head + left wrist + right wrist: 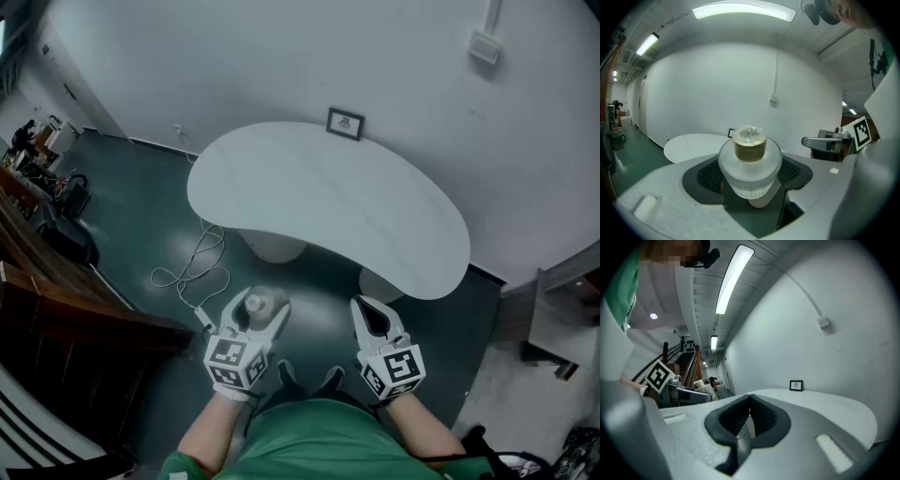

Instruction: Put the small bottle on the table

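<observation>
A small clear bottle (749, 164) with a brown neck and a shiny top stands upright between my left gripper's (750, 176) dark pads, which press on its sides. From the head view the bottle (262, 305) and the left gripper (255, 314) hang over the dark floor, short of the white table's (328, 202) near edge. My right gripper (375, 319) is beside it to the right, jaws closed together with nothing between them; its tips (750, 406) touch in the right gripper view.
A small framed picture (345, 123) stands at the table's far edge against the white wall. A white cable (192, 267) lies on the floor left of the table's pedestal (277, 247). Wooden stairs (56, 281) are at the left, a grey stand (553, 319) at the right.
</observation>
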The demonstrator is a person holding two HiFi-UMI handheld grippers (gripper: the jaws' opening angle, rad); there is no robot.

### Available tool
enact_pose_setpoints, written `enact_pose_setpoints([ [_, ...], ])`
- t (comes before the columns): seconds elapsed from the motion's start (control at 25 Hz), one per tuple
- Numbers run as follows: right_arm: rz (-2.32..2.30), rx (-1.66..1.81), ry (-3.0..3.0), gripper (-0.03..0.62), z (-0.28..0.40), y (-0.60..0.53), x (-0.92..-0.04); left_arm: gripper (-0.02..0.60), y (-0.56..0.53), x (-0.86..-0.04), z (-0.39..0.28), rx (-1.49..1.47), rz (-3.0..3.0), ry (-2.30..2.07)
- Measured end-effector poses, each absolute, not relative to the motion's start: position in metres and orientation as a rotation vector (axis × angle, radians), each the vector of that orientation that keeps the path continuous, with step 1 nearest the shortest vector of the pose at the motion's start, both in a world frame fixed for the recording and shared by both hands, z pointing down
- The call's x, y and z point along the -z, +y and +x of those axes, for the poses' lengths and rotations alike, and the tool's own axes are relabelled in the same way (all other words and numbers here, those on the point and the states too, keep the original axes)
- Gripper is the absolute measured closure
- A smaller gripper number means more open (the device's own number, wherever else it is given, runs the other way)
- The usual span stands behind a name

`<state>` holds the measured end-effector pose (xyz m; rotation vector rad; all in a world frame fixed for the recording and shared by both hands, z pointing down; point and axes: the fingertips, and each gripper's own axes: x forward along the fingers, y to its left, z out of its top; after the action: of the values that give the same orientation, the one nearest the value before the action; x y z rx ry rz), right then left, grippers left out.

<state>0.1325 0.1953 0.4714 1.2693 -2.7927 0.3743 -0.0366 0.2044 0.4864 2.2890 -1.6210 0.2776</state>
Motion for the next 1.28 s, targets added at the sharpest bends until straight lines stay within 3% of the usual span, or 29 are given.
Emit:
enact_pose_setpoints([
  [0.68, 1.318, -0.333, -2.794, 0.591, 0.104, 0.192, -0.464, 0.238, 0.226, -0.486, -0.087, -0.33, 2.283, -1.662],
  [1.28, 1.594, -0.292, -2.593, 0.591, 0.049, 0.121, -0.462, 0.238, 0.128, -0.501, -0.157, -0.508, 2.527, -1.473],
])
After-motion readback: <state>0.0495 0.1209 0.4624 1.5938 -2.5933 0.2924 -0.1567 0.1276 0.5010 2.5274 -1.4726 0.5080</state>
